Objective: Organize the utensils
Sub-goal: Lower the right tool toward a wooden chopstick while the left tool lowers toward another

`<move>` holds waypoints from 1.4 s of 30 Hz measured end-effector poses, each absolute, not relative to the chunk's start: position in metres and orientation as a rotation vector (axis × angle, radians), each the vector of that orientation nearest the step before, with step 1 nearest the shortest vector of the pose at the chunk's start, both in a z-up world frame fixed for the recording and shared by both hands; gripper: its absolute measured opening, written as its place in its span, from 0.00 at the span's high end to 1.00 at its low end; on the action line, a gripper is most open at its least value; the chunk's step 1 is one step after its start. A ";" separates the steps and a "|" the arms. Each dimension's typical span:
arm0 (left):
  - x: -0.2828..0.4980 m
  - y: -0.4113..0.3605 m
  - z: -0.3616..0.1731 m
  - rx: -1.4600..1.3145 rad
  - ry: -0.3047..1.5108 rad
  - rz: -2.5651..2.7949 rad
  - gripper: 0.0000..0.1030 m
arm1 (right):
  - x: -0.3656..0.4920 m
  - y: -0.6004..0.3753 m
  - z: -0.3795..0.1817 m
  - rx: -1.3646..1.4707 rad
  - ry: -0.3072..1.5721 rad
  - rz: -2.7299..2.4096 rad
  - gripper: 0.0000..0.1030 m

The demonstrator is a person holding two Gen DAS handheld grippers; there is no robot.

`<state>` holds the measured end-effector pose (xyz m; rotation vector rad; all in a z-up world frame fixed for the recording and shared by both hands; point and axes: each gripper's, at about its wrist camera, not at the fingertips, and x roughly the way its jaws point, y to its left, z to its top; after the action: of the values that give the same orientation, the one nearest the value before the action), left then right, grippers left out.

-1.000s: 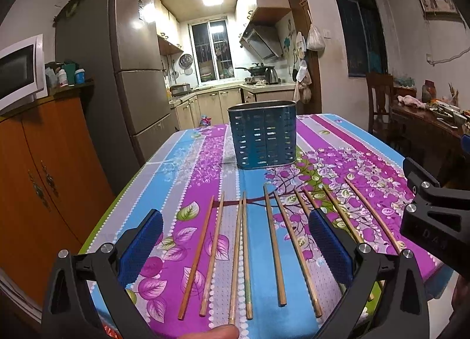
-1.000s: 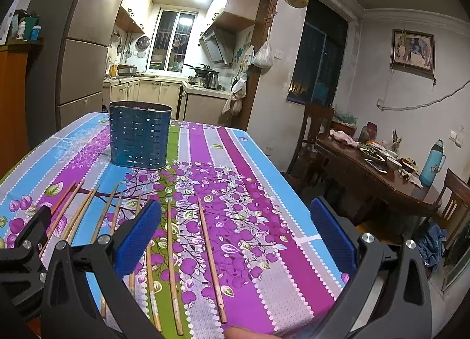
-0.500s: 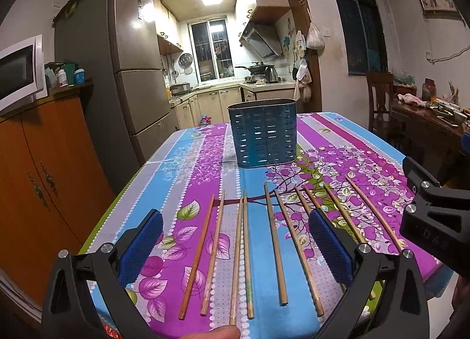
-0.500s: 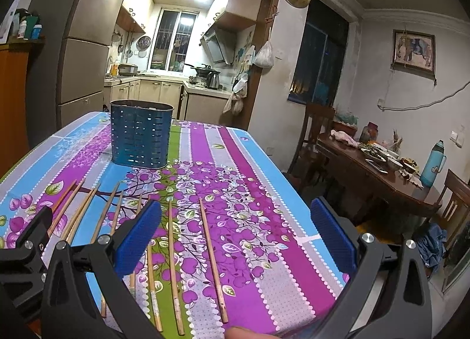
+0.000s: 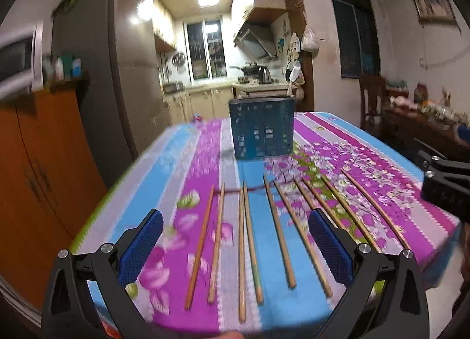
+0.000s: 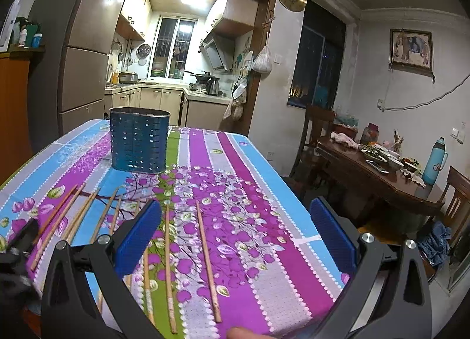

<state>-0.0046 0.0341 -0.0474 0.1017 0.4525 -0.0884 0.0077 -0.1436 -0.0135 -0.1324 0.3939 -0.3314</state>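
Left gripper (image 5: 235, 246): jaws spread wide, blue pads (image 5: 141, 248) apart and holding nothing, hovering above the near edge of the table (image 5: 164, 168). The left view is blurred. Between and beyond its pads lie the chopsticks (image 5: 279, 230), a row of bare wooden sticks side by side on the striped floral cloth, running from near to far; the leftmost sticks sit in close pairs and the sticks to the right fan out slightly.

Right gripper (image 6: 235, 246): jaws likewise wide apart, grasping nothing, held over the near right part of the table (image 6: 264, 162). Two chopsticks (image 6: 207, 262) lie between its pads; the others lie to the left, partly hidden behind its left finger (image 6: 138, 239).

Holder (image 6: 139, 140): a dark blue perforated container, upright on the far side of the table, beyond the chopsticks and well apart from them; its inside cannot be seen. The right gripper's body shows at the right edge of the left view.
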 end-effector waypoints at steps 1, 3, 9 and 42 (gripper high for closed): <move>-0.007 0.045 -0.050 0.063 0.463 -0.094 0.04 | 0.006 -0.147 -0.016 -0.129 0.400 -0.325 0.05; -0.014 0.071 -0.054 -0.023 0.464 -0.069 0.04 | 0.001 -0.154 -0.022 -0.119 0.420 -0.308 0.05; -0.038 0.116 -0.062 -0.167 0.480 -0.038 0.04 | -0.011 -0.177 -0.044 -0.031 0.547 -0.200 0.05; -0.009 0.109 -0.133 0.192 0.608 -0.209 0.70 | -0.026 -0.180 -0.100 -0.044 0.767 -0.035 0.64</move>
<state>-0.0093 0.1086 -0.1331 0.1915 0.6083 -0.2091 -0.0263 -0.1798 -0.0998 -0.0439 0.7674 -0.0347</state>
